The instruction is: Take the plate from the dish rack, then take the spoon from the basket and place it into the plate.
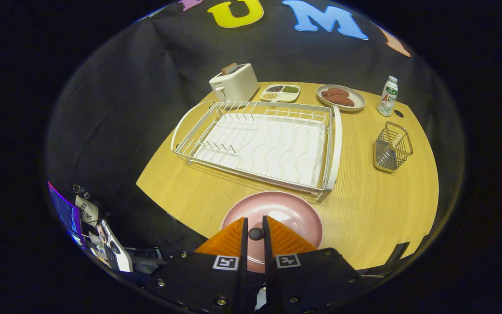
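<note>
The gripper (256, 226) hangs low over the near edge of the round wooden table (377, 213), its fingers drawn close with a narrow slot between them. In that slot sits a small dark rounded piece, the end of the spoon (256, 233), and both fingers press on it from either side; the remainder of the spoon is hidden by the gripper body. Directly under and just ahead of the fingers lies the pink plate (290, 213), flat on the table, its far rim near the front corner of the dish rack (259, 144). Whether the spoon touches the plate cannot be told.

The dish rack is a white wire frame over a white ribbed drip tray and stands at the middle of the table with nothing in its slots. To the right of the dish rack, well apart from it, stands the wire basket (391, 146), upright. Behind the dish rack, at its far left corner, is a white toaster (234, 82) with a slice of bread sticking up from the slot. Beside the toaster, also behind the dish rack, lie a small divided tray (280, 93) with dark, green and pale fillings, and next to it an oval dish (340, 97) with reddish-brown sausage-like pieces. A small white bottle (388, 96) stands beyond the basket, to the right of the oval dish.
</note>
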Demonstrator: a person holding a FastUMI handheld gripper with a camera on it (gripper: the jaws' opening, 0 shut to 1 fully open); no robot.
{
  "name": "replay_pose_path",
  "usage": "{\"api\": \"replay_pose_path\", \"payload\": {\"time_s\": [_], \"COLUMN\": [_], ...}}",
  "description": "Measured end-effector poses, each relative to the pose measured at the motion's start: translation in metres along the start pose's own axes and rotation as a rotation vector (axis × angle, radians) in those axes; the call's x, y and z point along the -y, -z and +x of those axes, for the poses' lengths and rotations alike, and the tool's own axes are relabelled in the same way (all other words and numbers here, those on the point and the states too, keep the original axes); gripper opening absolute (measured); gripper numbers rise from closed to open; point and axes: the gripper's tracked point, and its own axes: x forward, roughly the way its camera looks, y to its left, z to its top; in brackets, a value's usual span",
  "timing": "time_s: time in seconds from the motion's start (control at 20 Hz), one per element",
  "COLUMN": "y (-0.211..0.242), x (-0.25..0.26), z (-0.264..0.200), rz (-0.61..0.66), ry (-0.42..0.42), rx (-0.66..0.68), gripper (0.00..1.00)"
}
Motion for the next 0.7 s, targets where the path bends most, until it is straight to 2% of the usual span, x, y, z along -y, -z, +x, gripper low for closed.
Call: {"api": "replay_pose_path", "payload": {"time_s": [0.7], "y": [-0.030], "x": [0.031], "z": [-0.023], "rz": [0.103], "ry": [0.017], "rx": [0.086], "gripper": [0.17]}}
